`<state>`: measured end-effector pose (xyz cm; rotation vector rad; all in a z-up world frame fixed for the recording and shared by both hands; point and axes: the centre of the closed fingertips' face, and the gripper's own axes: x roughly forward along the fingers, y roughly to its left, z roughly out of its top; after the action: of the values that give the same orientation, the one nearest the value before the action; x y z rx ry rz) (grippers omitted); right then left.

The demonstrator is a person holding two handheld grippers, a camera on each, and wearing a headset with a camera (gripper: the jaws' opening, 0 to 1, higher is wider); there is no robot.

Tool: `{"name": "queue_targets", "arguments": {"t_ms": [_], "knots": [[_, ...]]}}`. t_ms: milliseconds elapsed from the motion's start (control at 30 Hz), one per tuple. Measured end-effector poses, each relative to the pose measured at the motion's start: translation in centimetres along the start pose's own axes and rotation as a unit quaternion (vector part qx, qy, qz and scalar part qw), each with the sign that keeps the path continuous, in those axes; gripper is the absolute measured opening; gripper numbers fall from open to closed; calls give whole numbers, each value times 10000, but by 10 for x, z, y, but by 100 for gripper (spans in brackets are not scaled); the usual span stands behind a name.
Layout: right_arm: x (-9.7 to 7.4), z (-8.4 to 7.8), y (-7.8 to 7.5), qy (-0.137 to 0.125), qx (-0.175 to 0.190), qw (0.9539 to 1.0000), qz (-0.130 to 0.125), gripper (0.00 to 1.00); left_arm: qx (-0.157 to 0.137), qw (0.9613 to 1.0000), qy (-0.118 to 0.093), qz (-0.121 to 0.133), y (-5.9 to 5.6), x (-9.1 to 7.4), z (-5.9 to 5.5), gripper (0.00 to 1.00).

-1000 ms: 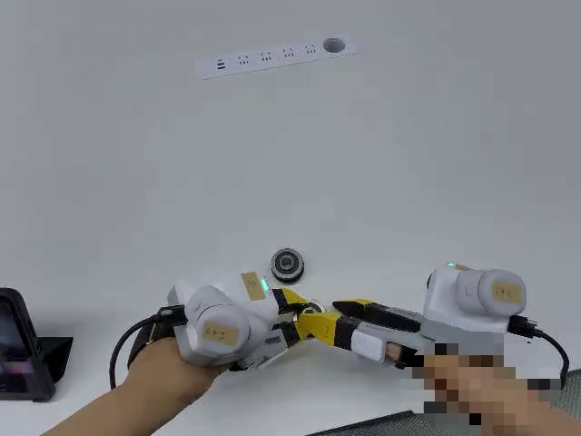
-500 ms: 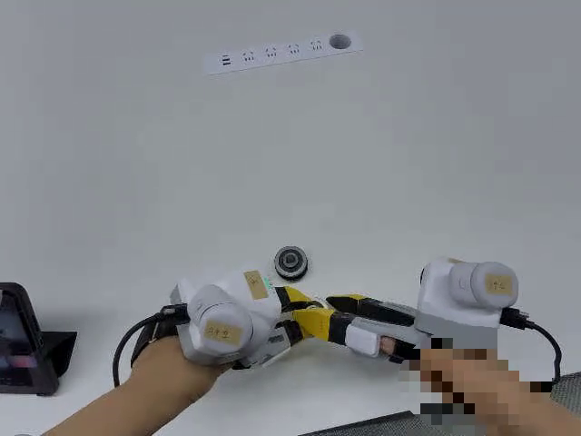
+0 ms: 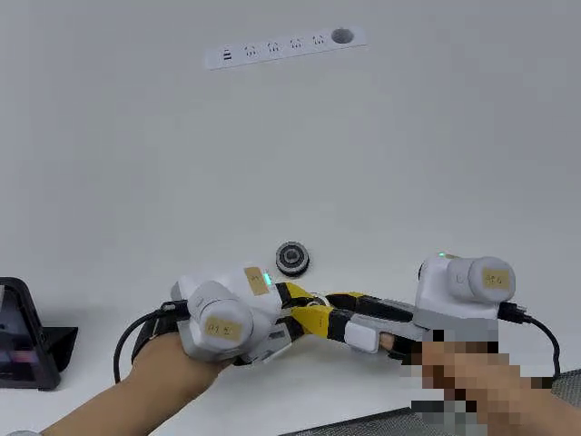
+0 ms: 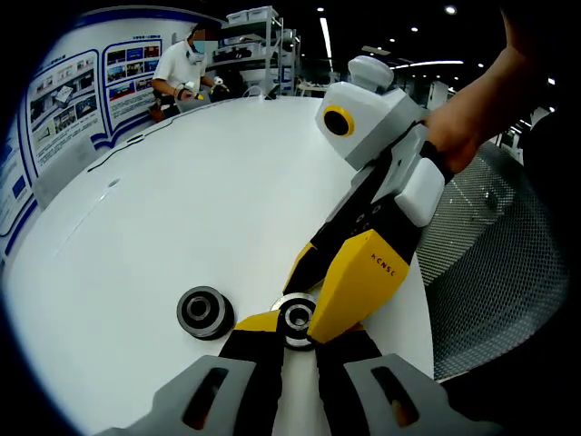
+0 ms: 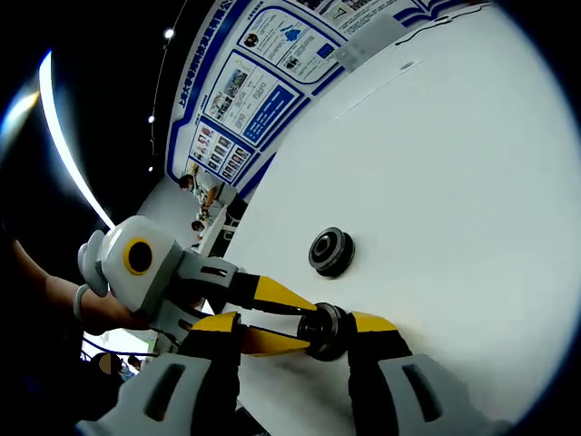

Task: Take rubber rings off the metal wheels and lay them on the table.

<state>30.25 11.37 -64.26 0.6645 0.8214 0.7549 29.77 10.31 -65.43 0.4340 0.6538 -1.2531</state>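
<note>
A small metal wheel with a black rubber ring (image 4: 297, 318) hangs just above the white table (image 3: 408, 182), held between both grippers. My left gripper (image 4: 292, 334) is shut on it from one side. My right gripper (image 5: 309, 334) is shut on it from the other side, and its yellow jaw covers part of the wheel (image 5: 325, 329). In the head view the two grippers meet tip to tip, left gripper (image 3: 300, 302) and right gripper (image 3: 320, 315), and they hide the held wheel. A second ringed wheel (image 3: 292, 258) lies flat on the table just beyond them.
A white power strip (image 3: 286, 45) lies at the table's far side. A dark device on a stand (image 3: 18, 350) sits at the left edge. A grey mesh mat (image 3: 363, 427) lies at the near edge, and a black cable (image 3: 545, 341) trails from the right gripper.
Both grippers stay closed on the same wheel. The right gripper's body has shifted slightly left and rolled a little. The head camera has drifted.
</note>
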Motion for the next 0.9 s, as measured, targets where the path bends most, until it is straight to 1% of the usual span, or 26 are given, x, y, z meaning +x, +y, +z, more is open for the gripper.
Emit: {"name": "queue_targets", "arguments": {"t_ms": [200,333,900], "knots": [[-2,-1,1,18,30,10000,36,48,-11,10000,-2,-8,0,0,0,13],[-4,0,1,1,138,9999,77,48,-22,10000,-9,-10,0,0,0,13],[-9,-6,2,99,333,9993,160,47,-55,10000,-24,4,0,0,0,13]]}}
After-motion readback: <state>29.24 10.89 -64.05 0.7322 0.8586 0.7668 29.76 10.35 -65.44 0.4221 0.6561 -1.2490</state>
